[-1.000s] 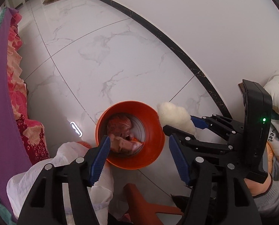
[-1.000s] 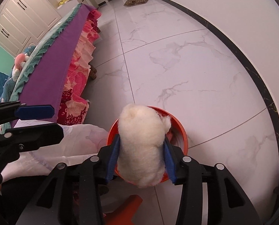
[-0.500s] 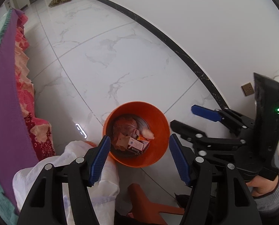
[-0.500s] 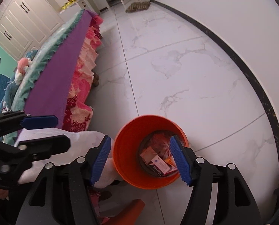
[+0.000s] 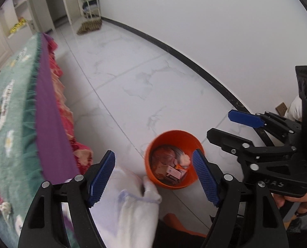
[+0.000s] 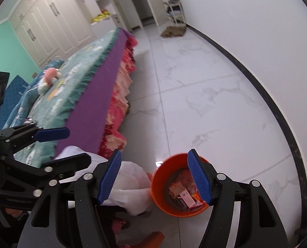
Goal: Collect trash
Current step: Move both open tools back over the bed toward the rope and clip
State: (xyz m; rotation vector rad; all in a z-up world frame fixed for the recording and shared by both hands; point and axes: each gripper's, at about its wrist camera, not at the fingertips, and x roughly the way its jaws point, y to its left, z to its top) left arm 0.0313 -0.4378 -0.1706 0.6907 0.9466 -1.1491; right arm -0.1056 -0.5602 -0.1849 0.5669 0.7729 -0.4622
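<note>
Orange bin [image 5: 172,161] sits lower centre of left-wrist view, on white marble floor [image 5: 153,86], w/ trash inside: cartons, crumpled wrappers, a bit of white fluff. White cloth [image 5: 132,202] lies touching bin's rim, at the bed [image 5: 19,113] corner. Left gripper [image 5: 153,177] has just been opening, jaws wide, nothing btwn them. Right gripper [image 6: 155,177] also just opened, wide & empty, above the bin. Risk, as I judge it: a low swing of either gripper could clip the rim & tip the bin, spilling trash; cloth could snag too.
</note>
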